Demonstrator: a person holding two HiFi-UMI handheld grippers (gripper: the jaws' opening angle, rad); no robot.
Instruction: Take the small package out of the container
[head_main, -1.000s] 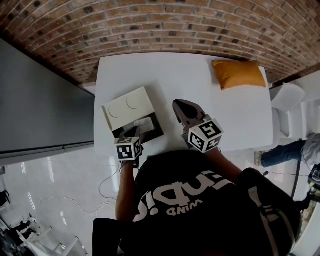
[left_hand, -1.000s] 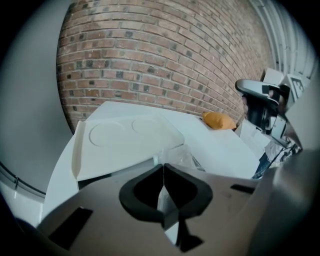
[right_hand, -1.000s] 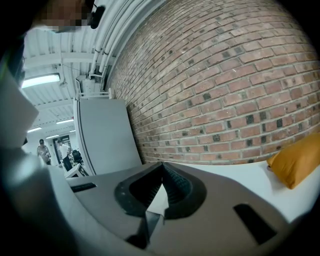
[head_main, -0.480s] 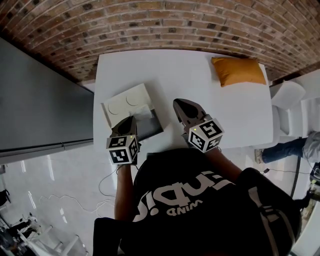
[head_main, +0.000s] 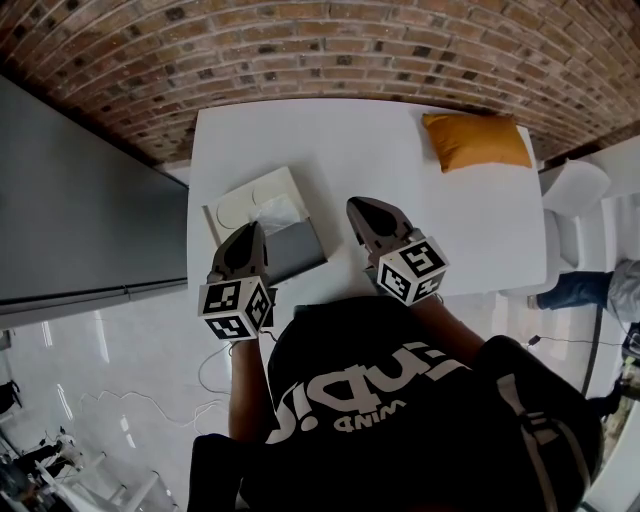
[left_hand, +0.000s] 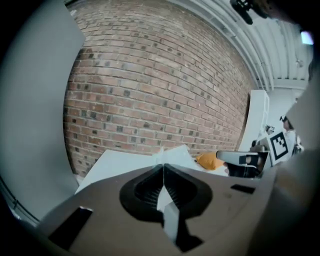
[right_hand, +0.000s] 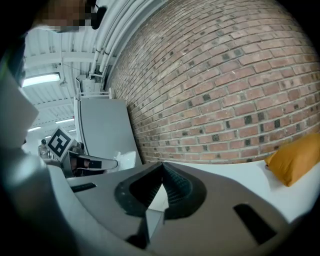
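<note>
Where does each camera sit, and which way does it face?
Head view: on the head, facing down at the table; torso, left gripper and right gripper show.
Left gripper view: on the left gripper, facing the brick wall; its shut jaws show.
Right gripper view: likewise on the right gripper.
All share the orange cushion.

Table (head_main: 400, 150): smooth, matt white top. Far wall (head_main: 300, 40): rough brick. Cushion (head_main: 476, 145), far right: orange cloth. Small package (head_main: 278, 212): crinkled white wrapping, apparently plastic film. Floor (head_main: 120, 340): glossy white.
</note>
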